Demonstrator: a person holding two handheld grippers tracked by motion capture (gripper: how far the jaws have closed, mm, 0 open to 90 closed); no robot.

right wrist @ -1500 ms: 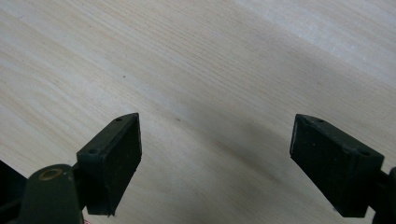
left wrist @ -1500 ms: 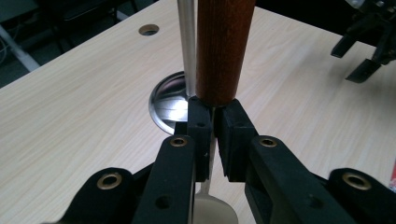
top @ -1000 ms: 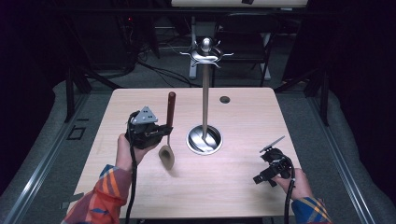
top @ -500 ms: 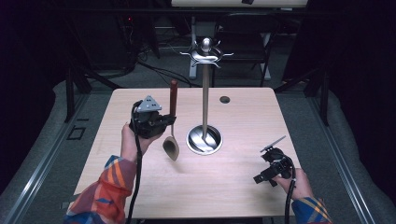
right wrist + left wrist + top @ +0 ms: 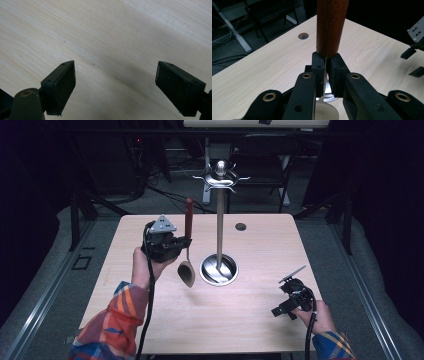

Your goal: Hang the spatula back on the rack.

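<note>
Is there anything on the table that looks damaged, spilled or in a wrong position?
Nothing stands out. The left gripper holds the spoon upright by its thin neck, bowl down, beside the metal stand, which is straight. The right gripper is open above the bare table. No spill or damage shows.

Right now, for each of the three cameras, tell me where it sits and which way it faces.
High view: above the person's side, facing forward and down on the pale wooden table; both forearms show.
Left gripper view: on the left gripper, along black fingers shut on the wooden-handled metal spoon.
Right gripper view: on the right gripper, facing down at tabletop, fingers apart.
Shared: high and left gripper views show the spoon.
</note>
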